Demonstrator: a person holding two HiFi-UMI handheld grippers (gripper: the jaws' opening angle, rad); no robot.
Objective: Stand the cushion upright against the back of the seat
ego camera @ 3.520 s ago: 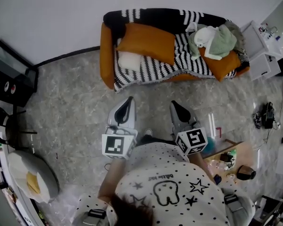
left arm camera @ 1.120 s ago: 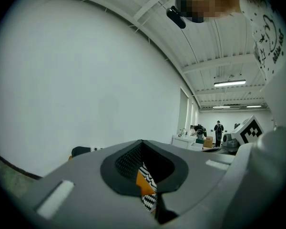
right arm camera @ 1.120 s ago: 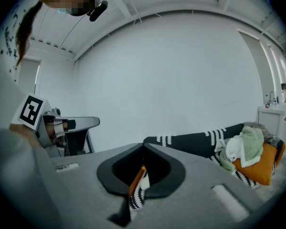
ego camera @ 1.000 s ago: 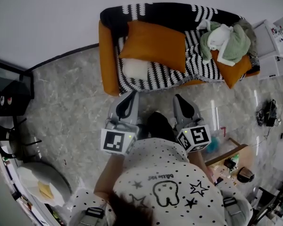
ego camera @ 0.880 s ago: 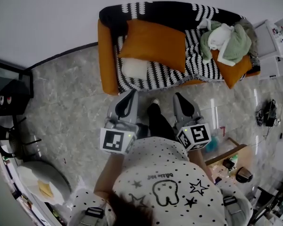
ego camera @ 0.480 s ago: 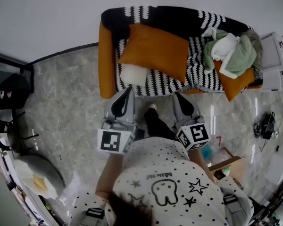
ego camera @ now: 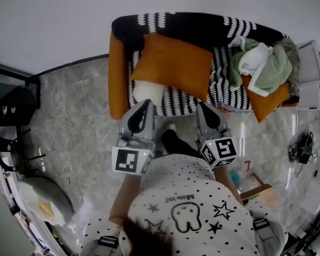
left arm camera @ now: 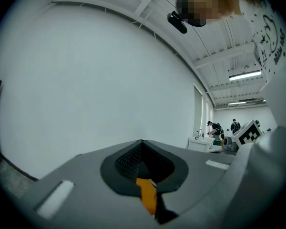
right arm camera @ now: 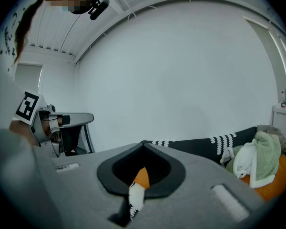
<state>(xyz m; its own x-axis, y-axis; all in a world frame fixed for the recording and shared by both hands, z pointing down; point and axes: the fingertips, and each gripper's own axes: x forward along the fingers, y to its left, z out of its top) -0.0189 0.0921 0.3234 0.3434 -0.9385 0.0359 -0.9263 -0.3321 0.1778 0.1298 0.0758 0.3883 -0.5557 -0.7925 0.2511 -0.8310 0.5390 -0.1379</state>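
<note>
While sofa (ego camera: 117, 79) holds cushion (ego camera: 173, 65), pillow (ego camera: 148, 92), green clothes (ego camera: 261, 65)

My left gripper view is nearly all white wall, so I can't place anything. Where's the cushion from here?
Observer: In the head view, the big orange cushion lies laid down across the left part of the sofa seat, straight ahead.
Operator: Are we touching it?
Observer: It doesn't look so. The left hand-held gripper and right hand-held gripper have their tips about at the seat's front edge.
Operator: Anything in the way?
Observer: A white pillow pokes out from under the cushion's near left corner, just beyond the left tip.
</note>
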